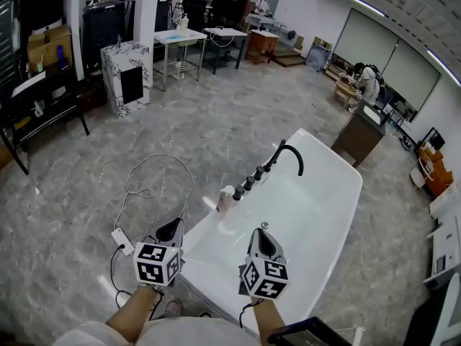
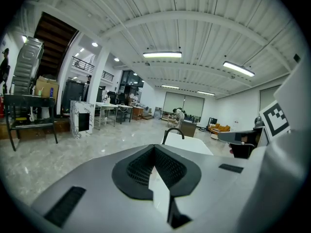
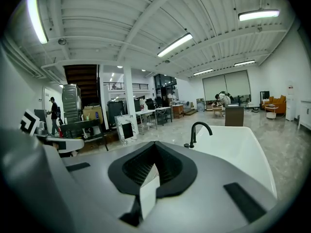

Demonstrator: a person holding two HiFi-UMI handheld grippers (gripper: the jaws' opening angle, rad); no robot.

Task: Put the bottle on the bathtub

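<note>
Bottle (image 1: pixel 226 200): upright on bathtub (image 1: pixel 338 193) rim, beside tap handles (image 1: pixel 248 182).
Left gripper (image 1: pixel 173 228): jaws pressed together, empty.
Right gripper (image 1: pixel 263 231): jaws pressed together, empty.
Progress: placement apparently done; nothing evidently left.

One bathtub (image 1: pixel 317 211); one bottle (image 1: pixel 226 199); one black faucet (image 1: pixel 287 146); two tools, left tool (image 1: pixel 171 227) and right tool (image 1: pixel 263 229)

Left tongs (image 1: pixel 173 228), right tongs (image 1: pixel 263 231) closed, empty
</note>
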